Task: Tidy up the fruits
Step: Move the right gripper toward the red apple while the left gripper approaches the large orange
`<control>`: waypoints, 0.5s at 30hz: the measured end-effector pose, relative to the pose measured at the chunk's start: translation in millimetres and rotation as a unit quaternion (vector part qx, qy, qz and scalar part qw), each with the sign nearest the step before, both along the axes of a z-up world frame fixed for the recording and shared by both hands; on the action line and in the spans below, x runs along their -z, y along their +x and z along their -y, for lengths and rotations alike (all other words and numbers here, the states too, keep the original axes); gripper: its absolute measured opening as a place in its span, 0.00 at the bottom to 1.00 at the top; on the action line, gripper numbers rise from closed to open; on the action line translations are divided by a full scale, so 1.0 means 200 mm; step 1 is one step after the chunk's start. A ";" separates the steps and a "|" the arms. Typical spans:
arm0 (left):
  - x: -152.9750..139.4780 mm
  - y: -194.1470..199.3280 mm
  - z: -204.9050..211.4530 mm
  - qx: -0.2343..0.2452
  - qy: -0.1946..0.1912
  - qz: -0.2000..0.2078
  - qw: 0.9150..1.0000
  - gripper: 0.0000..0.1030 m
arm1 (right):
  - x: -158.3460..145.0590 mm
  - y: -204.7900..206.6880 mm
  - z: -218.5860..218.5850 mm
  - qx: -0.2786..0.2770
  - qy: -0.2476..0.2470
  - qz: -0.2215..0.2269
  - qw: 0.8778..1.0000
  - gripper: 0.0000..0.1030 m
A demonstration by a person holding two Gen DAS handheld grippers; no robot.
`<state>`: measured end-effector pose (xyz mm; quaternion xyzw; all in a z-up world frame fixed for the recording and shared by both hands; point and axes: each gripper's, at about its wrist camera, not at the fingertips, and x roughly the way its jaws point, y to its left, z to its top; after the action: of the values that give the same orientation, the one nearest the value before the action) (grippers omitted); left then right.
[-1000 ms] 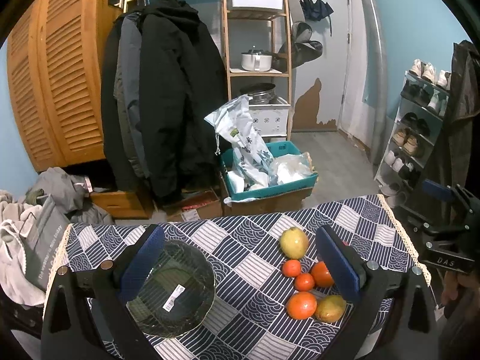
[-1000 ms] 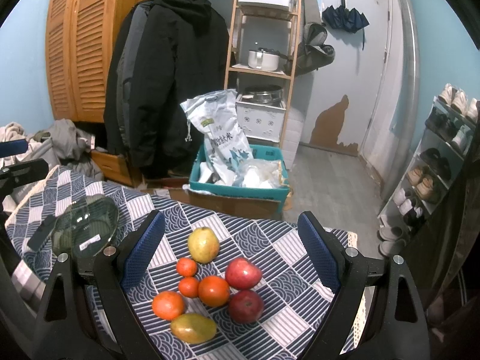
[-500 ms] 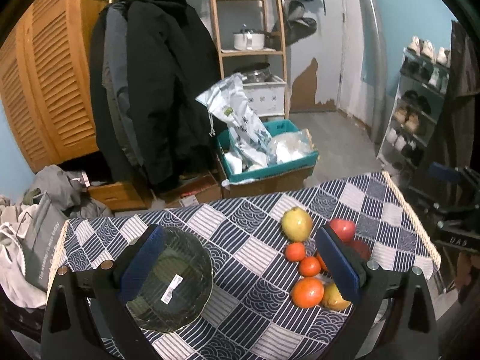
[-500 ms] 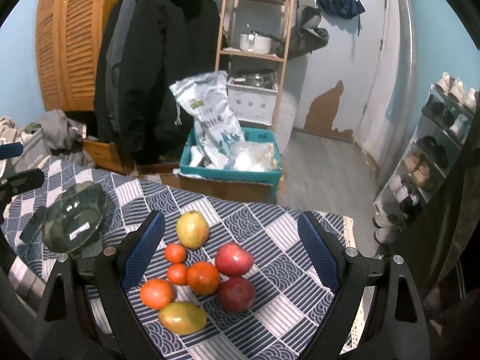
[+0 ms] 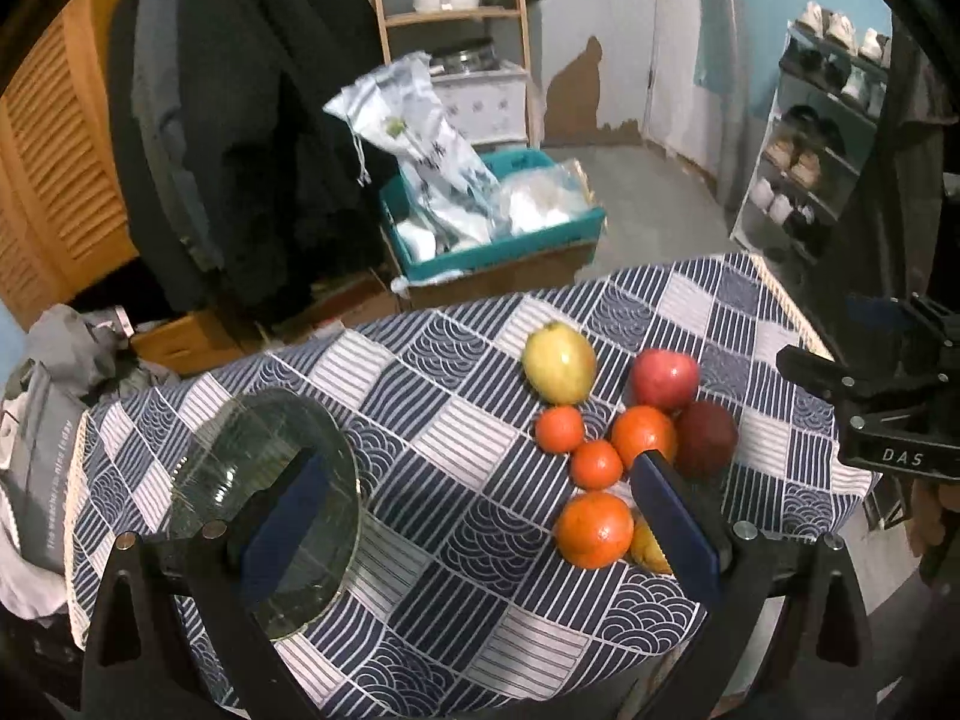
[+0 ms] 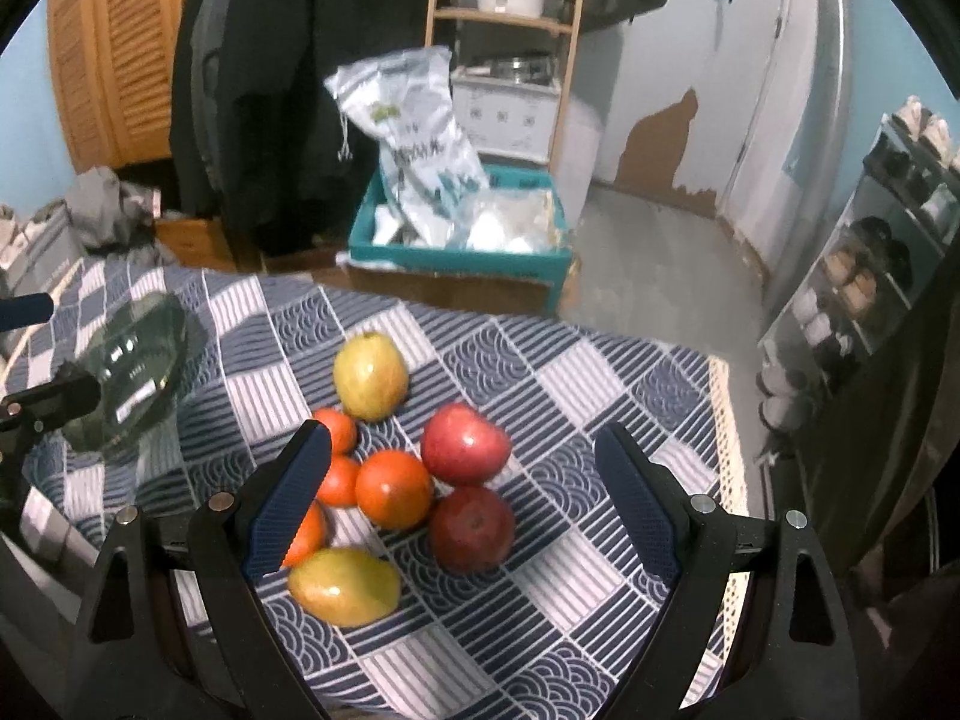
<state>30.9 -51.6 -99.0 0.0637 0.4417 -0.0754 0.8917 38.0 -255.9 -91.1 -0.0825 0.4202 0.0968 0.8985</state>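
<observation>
A cluster of fruit lies on the checked tablecloth (image 5: 456, 420): a yellow-green pear-like fruit (image 5: 559, 363) (image 6: 370, 376), two red apples (image 6: 465, 444) (image 6: 473, 528), several oranges (image 6: 393, 489) (image 5: 594, 529) and a mango (image 6: 344, 586). A clear glass bowl (image 5: 270, 498) (image 6: 129, 372) stands empty to the left. My left gripper (image 5: 480, 516) is open above the table between bowl and fruit. My right gripper (image 6: 462, 498) is open, hovering over the apples and oranges.
The table's right edge has a lace trim (image 6: 729, 450). Beyond the table stand a teal crate with bags (image 6: 462, 240), hanging coats (image 5: 252, 120), a wooden shelf (image 6: 510, 12) and a shoe rack (image 5: 822, 138). Clothes lie at the left (image 5: 42, 420).
Both grippers have come down and forward toward the table; the fruit and bowl look larger and closer. Both stay open and empty.
</observation>
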 end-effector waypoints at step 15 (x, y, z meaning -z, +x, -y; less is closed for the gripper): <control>0.35 0.16 0.09 0.004 0.015 -0.086 0.996 0.98 | 0.35 0.11 0.04 0.000 -0.020 -0.103 0.995 0.86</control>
<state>63.2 -69.5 -169.7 0.0717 0.5178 -0.0778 0.8489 59.8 -263.9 -161.7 -0.0901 0.5120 0.0962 0.8488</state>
